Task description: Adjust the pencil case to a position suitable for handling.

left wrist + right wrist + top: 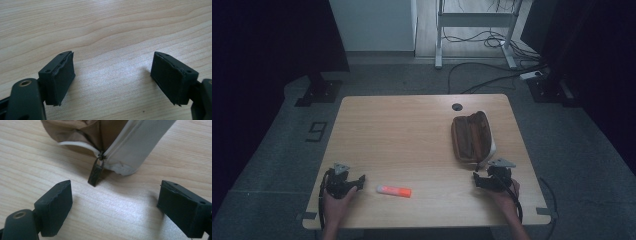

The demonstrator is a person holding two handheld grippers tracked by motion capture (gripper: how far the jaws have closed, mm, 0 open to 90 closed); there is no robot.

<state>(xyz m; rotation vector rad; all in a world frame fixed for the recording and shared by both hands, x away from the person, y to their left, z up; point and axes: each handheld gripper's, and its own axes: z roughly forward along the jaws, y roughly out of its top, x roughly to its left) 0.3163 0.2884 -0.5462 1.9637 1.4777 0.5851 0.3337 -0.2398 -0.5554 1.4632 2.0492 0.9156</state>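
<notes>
A brown pencil case [472, 137] with a white side lies open on the right half of the wooden table [412, 130]. Its near end [120, 142] and dark zipper pull [96, 172] hang just beyond my right gripper [113, 207], which is open and holds nothing. In the high view the right gripper [492, 177] rests at the case's near end. An orange and white glue stick [394, 190] lies near the front edge. My left gripper [346, 182] sits left of the stick, open [112, 77] over bare wood.
A cable hole [456, 106] marks the table's far edge. Beyond the table, on the grey floor, stand a white desk frame [474, 30] with loose cables [492, 75], and black stand bases [319, 92] at both sides.
</notes>
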